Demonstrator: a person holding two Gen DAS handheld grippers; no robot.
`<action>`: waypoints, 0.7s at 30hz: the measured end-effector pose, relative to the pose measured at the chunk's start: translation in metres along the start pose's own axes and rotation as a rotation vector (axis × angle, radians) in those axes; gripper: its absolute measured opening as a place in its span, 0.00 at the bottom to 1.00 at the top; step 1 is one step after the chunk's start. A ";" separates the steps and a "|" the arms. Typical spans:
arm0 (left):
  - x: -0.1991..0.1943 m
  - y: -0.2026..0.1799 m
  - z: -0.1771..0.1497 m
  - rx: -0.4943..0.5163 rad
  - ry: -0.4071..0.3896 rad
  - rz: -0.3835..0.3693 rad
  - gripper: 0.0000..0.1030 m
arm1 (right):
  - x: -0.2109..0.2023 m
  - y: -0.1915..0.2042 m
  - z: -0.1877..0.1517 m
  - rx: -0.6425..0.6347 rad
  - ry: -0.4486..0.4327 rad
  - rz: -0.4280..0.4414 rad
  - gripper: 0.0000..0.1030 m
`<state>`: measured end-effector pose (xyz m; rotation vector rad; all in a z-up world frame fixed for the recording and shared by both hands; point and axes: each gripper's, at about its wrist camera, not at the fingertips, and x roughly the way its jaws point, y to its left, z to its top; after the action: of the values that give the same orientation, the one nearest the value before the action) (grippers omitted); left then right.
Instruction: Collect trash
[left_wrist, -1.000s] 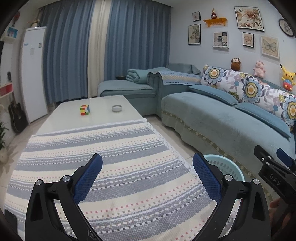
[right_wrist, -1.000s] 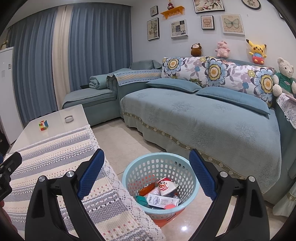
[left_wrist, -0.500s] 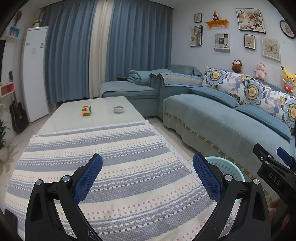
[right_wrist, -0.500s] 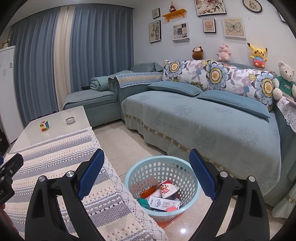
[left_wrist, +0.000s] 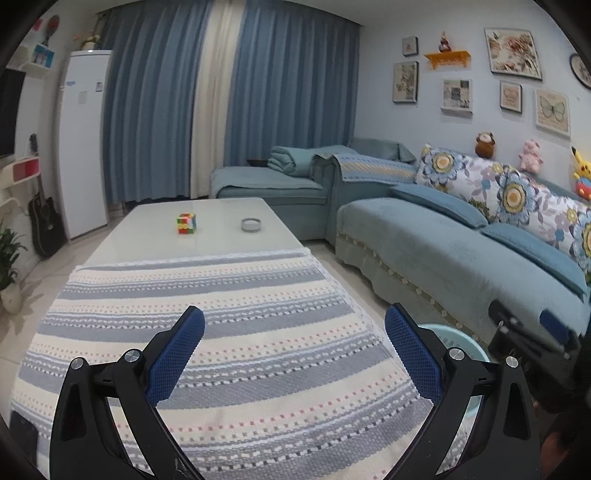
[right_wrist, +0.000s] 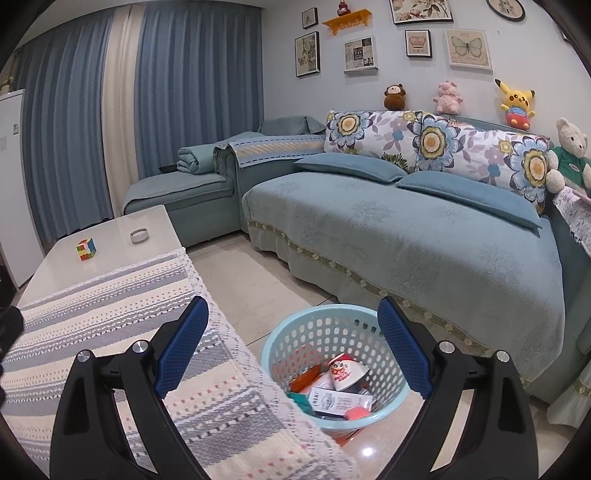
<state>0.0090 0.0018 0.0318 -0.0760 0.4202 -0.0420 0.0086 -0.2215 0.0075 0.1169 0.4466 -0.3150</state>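
Trash looks pretty much rounded up already: the pale blue perforated plastic basket (right_wrist: 334, 363) sits on the floor just beside the worktop (left_wrist: 207, 225), between it and the teal sofa (right_wrist: 406, 236), and it holds a red-and-white printed cup (right_wrist: 345, 374), a white printed carton (right_wrist: 340, 400) and a few wrappers I can't make out.

Left hand-held gripper (left_wrist: 293, 356) hangs over the grey-and-cream striped cloth (left_wrist: 221, 332), jaws spread wide, nothing in them. Right hand-held gripper (right_wrist: 293, 349) is the same, wide open and empty, hovering above the basket and the cloth's lace edge.

My read is this is the checking step. I'd scan the cloth slowly for anything small hiding in the stripes, since that pattern camouflages scraps. The multicoloured puzzle cube (left_wrist: 186, 223) and the small round grey dish (left_wrist: 251, 224) on the bare far end don't look like rubbish to me, so leave them. Keep the pads off the lace fringe, it'd snag and drag the whole cloth.
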 end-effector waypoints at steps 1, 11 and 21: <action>-0.001 0.006 0.002 -0.015 -0.007 0.010 0.92 | 0.001 0.005 -0.001 0.003 0.005 0.003 0.86; -0.004 0.036 0.008 -0.057 -0.036 0.143 0.92 | -0.013 0.036 0.000 0.058 -0.018 0.043 0.86; -0.003 0.015 0.006 0.058 -0.019 0.132 0.93 | -0.002 0.032 -0.004 0.078 0.039 0.036 0.86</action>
<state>0.0092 0.0175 0.0368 0.0089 0.4043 0.0766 0.0160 -0.1896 0.0057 0.2073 0.4705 -0.2950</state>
